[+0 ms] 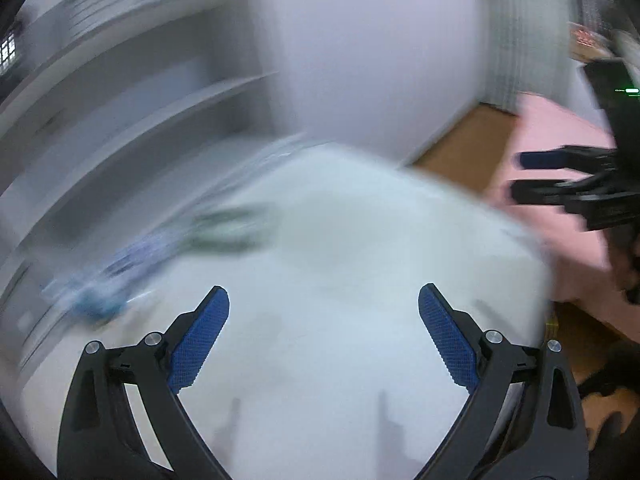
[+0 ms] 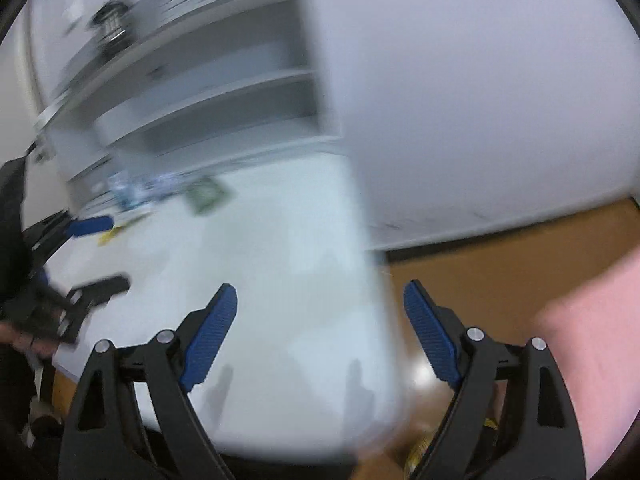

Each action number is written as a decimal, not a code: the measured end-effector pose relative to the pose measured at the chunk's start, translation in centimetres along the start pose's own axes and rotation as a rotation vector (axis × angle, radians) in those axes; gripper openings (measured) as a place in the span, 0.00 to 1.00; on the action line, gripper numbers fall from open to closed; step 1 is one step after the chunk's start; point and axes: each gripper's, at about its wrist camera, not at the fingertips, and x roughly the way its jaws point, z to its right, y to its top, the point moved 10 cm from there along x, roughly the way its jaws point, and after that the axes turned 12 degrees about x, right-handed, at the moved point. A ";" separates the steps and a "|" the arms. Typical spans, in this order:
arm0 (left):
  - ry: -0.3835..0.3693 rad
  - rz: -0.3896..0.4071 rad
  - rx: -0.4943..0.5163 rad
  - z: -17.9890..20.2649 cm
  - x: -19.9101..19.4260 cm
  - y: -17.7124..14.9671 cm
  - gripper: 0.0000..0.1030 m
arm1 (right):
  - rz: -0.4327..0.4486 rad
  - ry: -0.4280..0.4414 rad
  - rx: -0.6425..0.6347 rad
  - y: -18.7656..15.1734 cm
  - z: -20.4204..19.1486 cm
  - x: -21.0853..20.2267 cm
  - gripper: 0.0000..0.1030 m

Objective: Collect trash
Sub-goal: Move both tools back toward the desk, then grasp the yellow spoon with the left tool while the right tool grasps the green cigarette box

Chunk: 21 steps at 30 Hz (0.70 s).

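Left tongs (image 1: 324, 304) held apart and empty above white surface (image 1: 340, 320), right tongs (image 2: 320, 302) likewise apart, blurred green wrapper (image 2: 206, 194) seen far left

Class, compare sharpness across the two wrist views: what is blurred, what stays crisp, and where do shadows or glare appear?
Left wrist view: the shelves and the litter on the white table are smeared; the left claw stays crisp. Right wrist view: similar smear, the right claw sharp, finger shadows on the table, a glare spot on the wooden floor.
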 end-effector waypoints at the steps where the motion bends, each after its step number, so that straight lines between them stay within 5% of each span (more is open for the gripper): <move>1: 0.049 -0.038 -0.039 -3.7 0.2 -2.2 0.90 | -0.013 0.026 -0.031 0.4 -2.1 1.5 0.80; 4: 0.125 -0.122 -0.129 -11.3 0.8 -7.4 0.90 | -0.076 0.089 -0.130 1.7 -8.5 7.2 0.80; 8: 0.128 -0.183 -0.202 -16.9 2.0 -12.2 0.90 | -0.150 0.096 -0.222 3.1 -13.4 14.2 0.80; 17: 0.060 -0.200 -0.211 -19.1 4.6 -13.7 0.88 | -0.231 0.018 -0.279 5.2 -14.7 22.4 0.80; 21: -0.009 -0.181 -0.219 -18.6 5.0 -13.1 0.62 | -0.236 0.020 -0.301 5.2 -15.2 22.9 0.78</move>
